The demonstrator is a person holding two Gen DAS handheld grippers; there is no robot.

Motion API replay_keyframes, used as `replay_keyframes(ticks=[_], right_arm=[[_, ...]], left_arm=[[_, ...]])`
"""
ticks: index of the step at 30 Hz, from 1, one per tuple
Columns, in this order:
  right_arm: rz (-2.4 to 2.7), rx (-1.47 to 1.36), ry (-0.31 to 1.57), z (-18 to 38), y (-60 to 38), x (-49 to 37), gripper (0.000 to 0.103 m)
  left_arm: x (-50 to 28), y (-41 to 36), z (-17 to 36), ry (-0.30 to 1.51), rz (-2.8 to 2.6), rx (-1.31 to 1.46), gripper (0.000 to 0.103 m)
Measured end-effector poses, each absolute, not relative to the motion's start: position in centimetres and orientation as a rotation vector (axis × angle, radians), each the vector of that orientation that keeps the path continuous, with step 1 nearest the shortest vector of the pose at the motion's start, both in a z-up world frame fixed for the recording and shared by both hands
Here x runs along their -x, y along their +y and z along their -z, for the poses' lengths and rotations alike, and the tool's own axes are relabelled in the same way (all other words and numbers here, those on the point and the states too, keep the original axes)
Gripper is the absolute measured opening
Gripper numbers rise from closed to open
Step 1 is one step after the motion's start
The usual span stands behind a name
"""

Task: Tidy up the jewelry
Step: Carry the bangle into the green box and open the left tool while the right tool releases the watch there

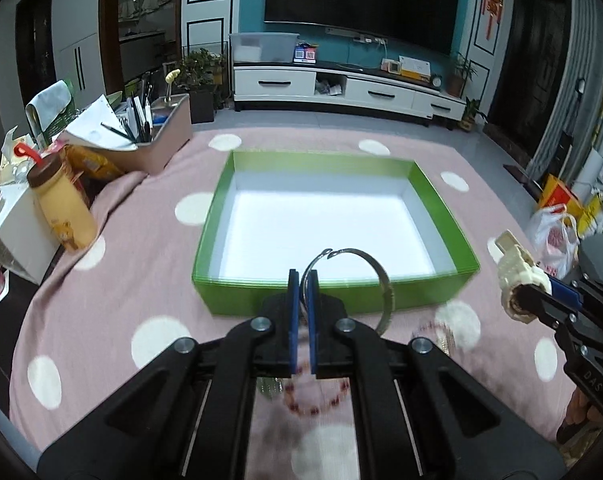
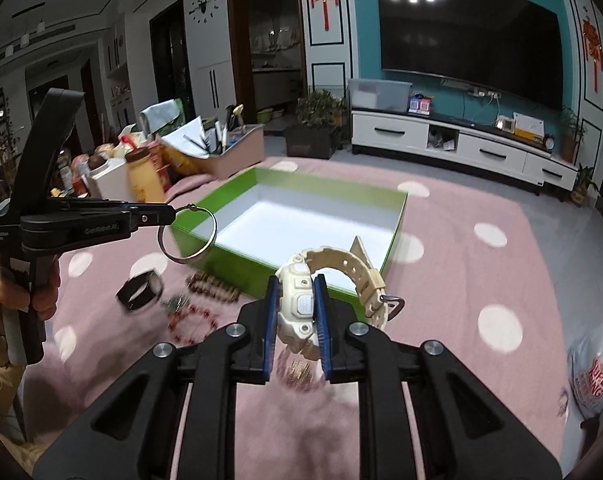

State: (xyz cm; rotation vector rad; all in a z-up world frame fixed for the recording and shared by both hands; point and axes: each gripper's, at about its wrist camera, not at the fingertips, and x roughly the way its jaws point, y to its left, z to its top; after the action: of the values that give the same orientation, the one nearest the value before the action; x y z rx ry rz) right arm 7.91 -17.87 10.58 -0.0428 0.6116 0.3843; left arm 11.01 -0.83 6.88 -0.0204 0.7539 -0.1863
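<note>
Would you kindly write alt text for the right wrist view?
The right gripper clamps a cream watch above a pink dotted cloth, near an empty green box. The left gripper holds a silver bangle.

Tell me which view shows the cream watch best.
The right wrist view: the cream watch sits central, clamped by its case in the right gripper, strap and buckle visible. The left wrist view shows the watch only small at its right edge.
</note>
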Motion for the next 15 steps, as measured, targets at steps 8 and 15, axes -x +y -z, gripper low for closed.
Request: replay_keyframes(ticks=[8,15], right_arm=[[-0.396,0.067,0.615,-10.9,-16.6,-12.9,0.018],[-0.400,0.073,0.686,-9.4,-15.3,-18.1,0.018]], left_arm=[[-17.3,-0.9,-6.0,0.794,0.155,0.043,0.003],[-21.6,-1.6,-3.3,0.859,0.131,0.034,0.003]])
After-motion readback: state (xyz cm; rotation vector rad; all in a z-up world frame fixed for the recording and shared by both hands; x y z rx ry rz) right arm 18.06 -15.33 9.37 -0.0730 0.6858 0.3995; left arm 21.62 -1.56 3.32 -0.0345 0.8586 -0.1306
